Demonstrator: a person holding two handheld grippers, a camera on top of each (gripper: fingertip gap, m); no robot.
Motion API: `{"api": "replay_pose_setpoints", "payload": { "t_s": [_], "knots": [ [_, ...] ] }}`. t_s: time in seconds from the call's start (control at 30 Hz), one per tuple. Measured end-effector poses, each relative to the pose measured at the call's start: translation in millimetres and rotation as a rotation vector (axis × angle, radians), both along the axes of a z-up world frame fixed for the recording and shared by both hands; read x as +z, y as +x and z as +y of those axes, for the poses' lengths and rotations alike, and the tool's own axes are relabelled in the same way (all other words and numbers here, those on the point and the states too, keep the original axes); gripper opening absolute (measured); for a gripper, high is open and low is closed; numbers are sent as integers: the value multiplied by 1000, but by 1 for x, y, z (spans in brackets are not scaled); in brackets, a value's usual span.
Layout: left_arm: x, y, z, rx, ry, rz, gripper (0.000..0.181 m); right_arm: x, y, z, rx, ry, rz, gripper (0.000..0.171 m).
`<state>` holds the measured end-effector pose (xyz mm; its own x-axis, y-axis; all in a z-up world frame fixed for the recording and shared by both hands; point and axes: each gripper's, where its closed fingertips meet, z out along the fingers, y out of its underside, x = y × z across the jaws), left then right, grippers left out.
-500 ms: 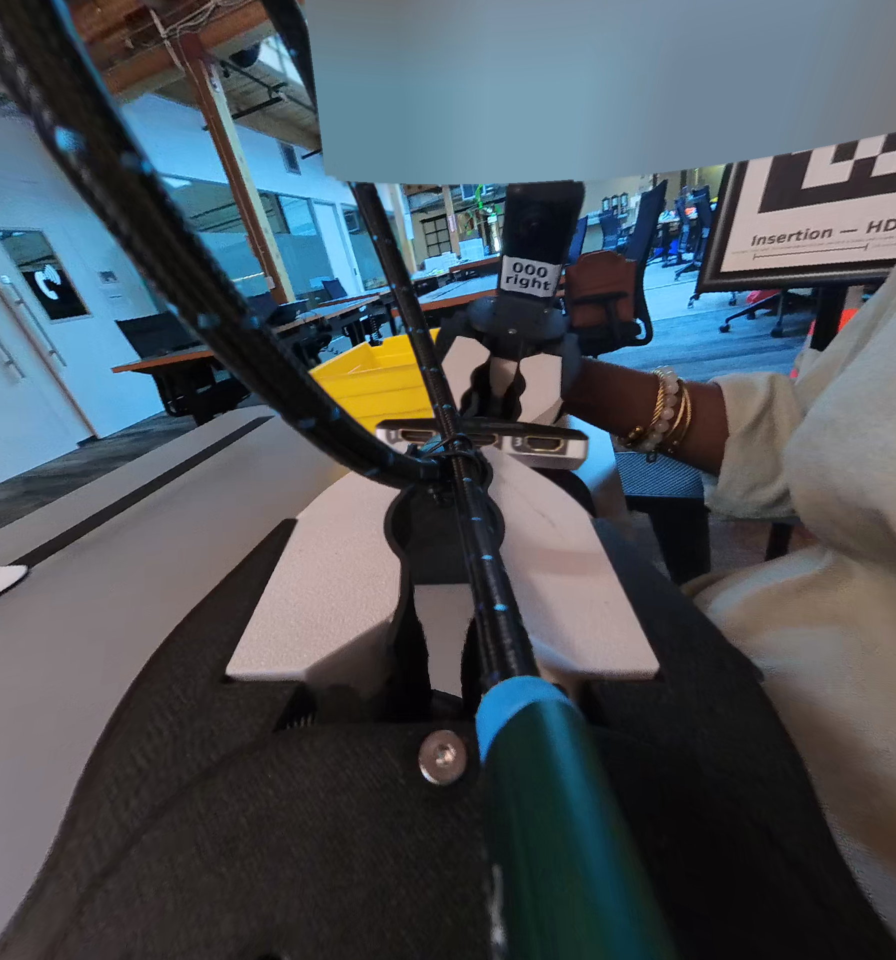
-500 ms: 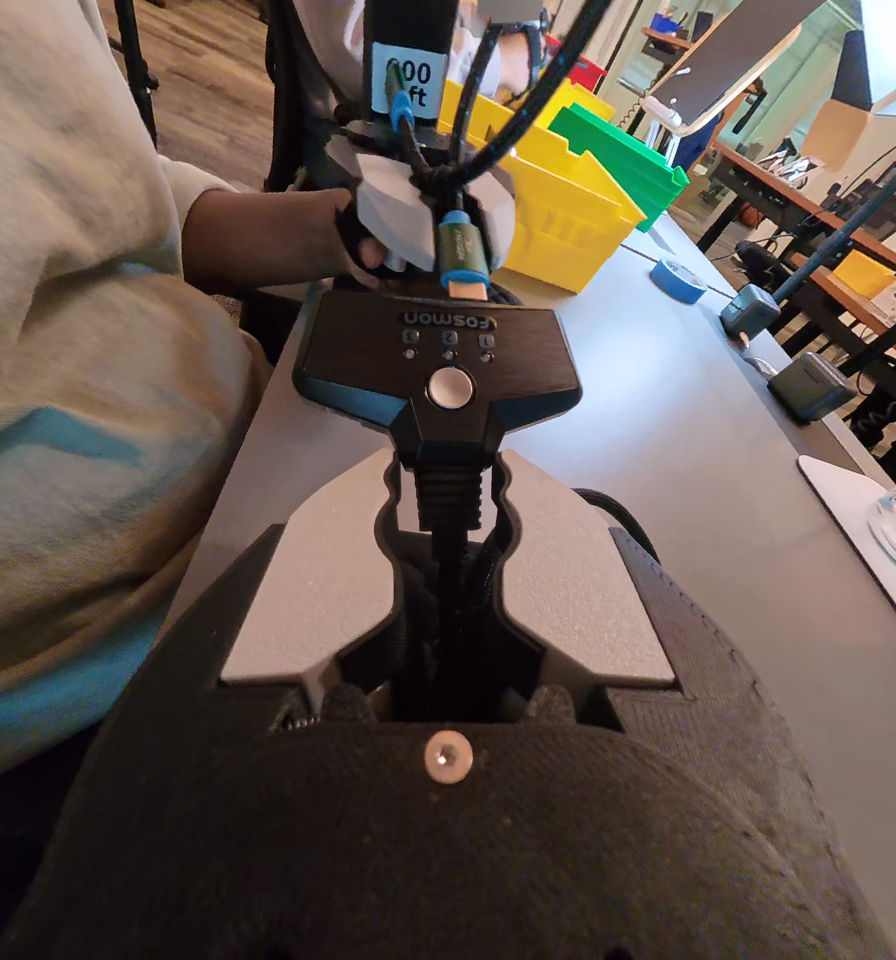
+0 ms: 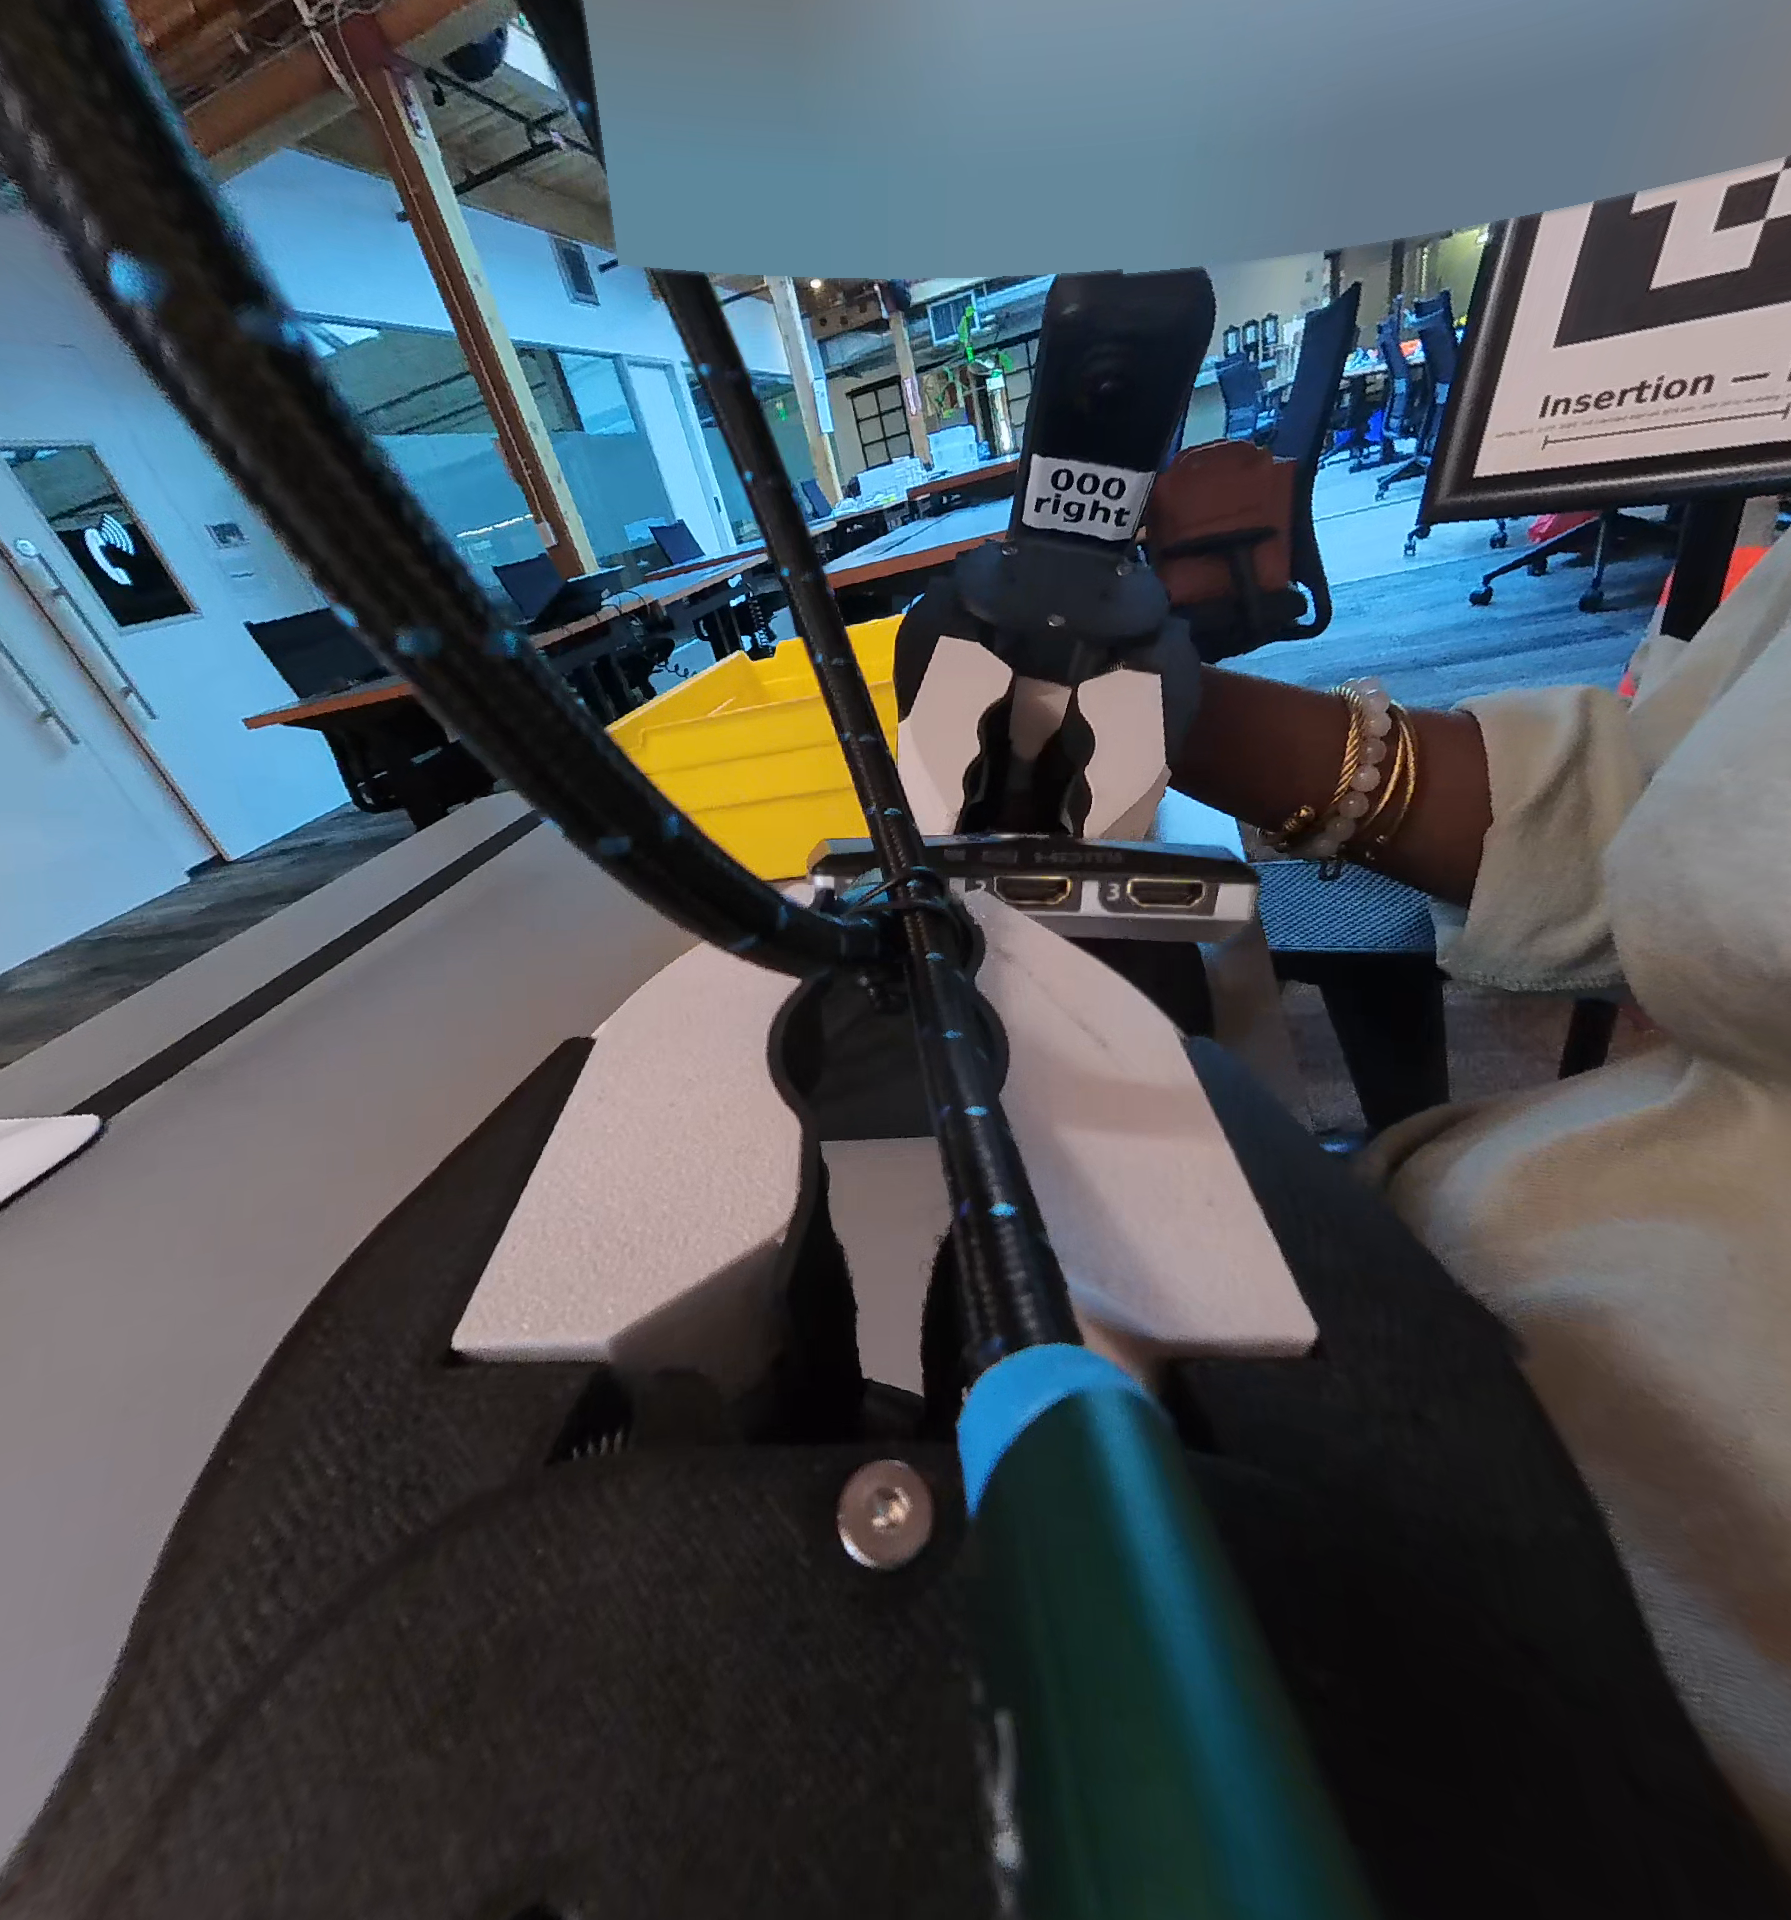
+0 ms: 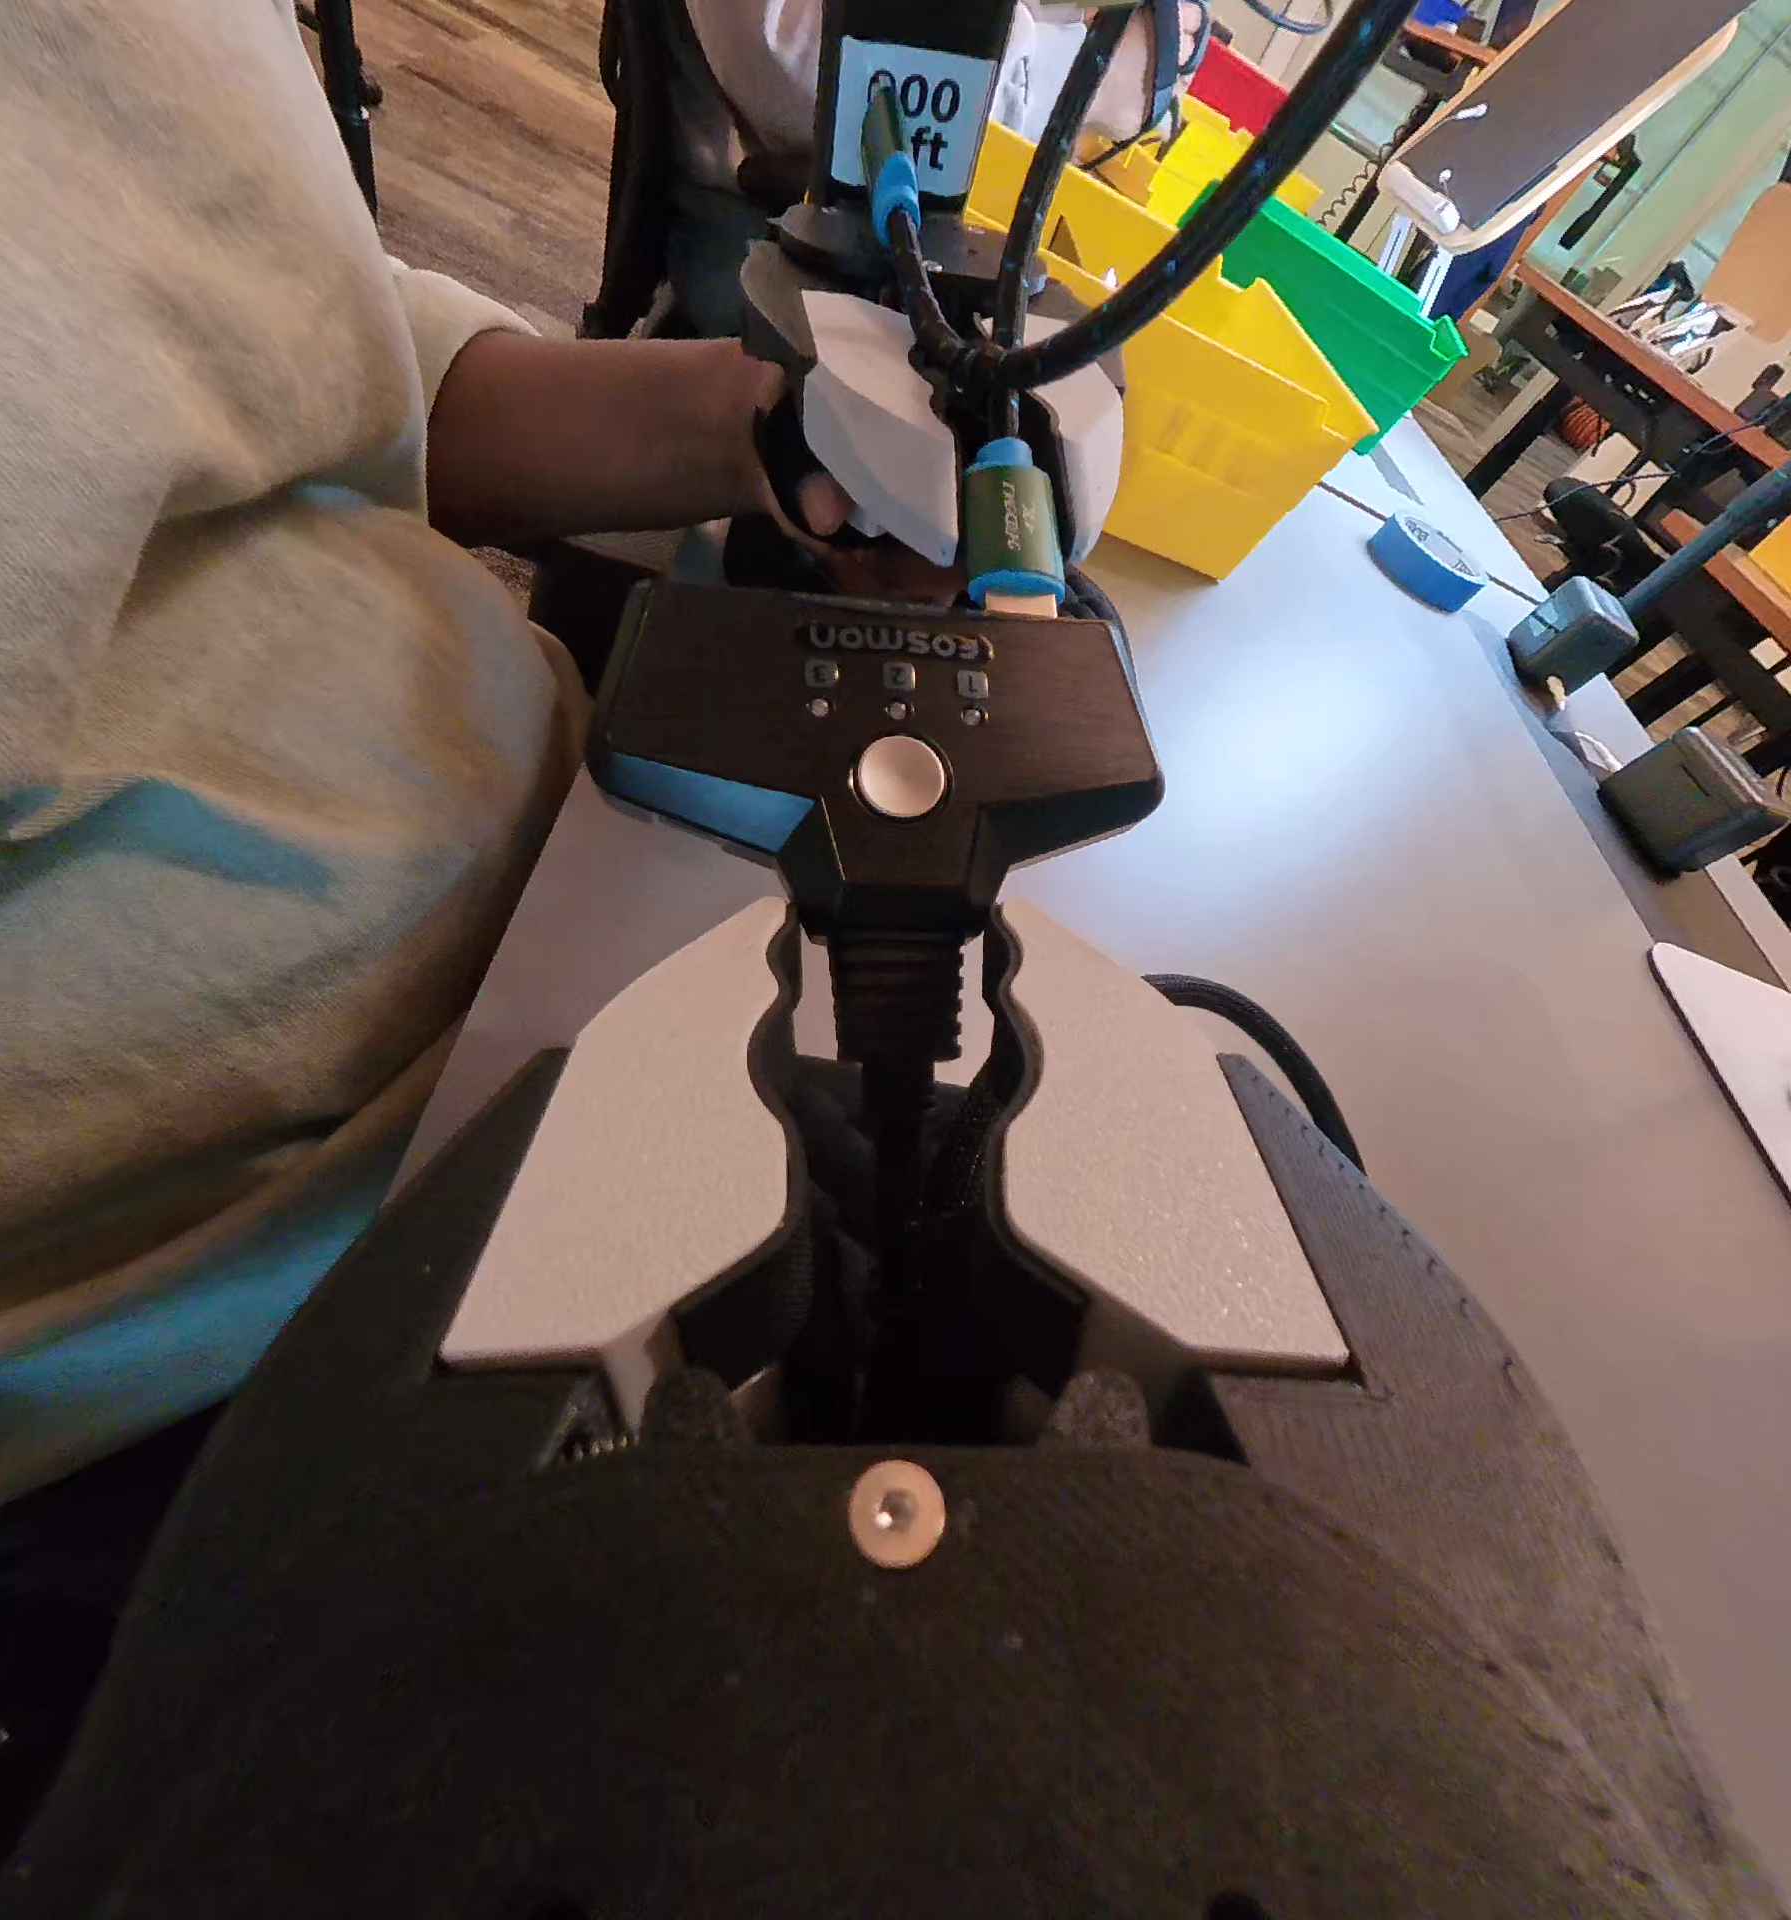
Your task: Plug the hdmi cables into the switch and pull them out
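The black HDMI switch (image 4: 870,717) is held level above the grey table (image 4: 1338,883). My right gripper (image 4: 896,935) is shut on the ribbed neck of the switch's own cable. My left gripper (image 4: 1005,551) faces it, shut on a green HDMI plug (image 4: 1010,499) with blue collars. The plug's gold tip is at the switch's far edge, by the end port. In the left wrist view my left gripper (image 3: 891,935) hides that port; two empty ports of the switch (image 3: 1078,888) show. The braided black cable (image 3: 558,727) loops over it. A second green plug (image 3: 1109,1558) lies across the gripper body.
A yellow bin (image 4: 1203,457) and a green bin (image 4: 1338,301) stand behind the left gripper. A blue tape roll (image 4: 1426,561), two grey blocks (image 4: 1691,810) and a white mat (image 4: 1753,1049) lie to the right. The person's torso and arm (image 3: 1369,769) are close by.
The left gripper and its plug have shifted from in front of the middle port to the end port. Both grippers stay shut.
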<state>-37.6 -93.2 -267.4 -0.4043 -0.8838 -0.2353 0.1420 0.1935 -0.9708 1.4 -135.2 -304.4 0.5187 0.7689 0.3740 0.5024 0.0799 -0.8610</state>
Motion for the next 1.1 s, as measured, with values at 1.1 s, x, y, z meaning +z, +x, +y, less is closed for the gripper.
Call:
{"api": "replay_pose_setpoints", "payload": {
  "t_s": [1.1],
  "knots": [
    [23,-11,55,178,-197,-16,59,17,19,6,-132,103,15,34]
  ]
}}
